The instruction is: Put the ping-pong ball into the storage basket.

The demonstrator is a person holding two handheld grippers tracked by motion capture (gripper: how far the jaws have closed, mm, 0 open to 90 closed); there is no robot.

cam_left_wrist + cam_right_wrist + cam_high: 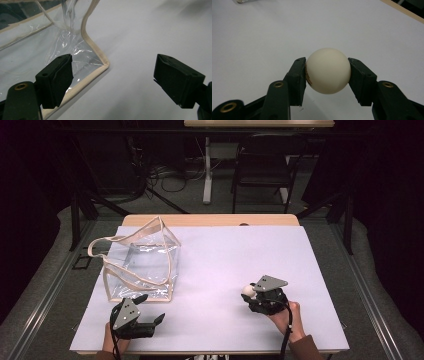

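Note:
A cream-white ball (328,70) is pinched between the two black jaws of my right gripper (327,75), just above the white table sheet. From above, the ball (247,290) and the right gripper (250,292) are at the table's front right, held by a hand. A clear plastic bag (141,265) with beige trim and handles stands at the left. My left gripper (152,307) rests near the front left, jaws wide apart, nothing between them. In the left gripper view, the left gripper (112,80) faces the bag's near corner (106,64).
The white sheet (225,250) covers most of the wooden table; its front edge lies just under both hands. Beyond the far edge stand a dark chair (262,165), a table leg and cables on the floor.

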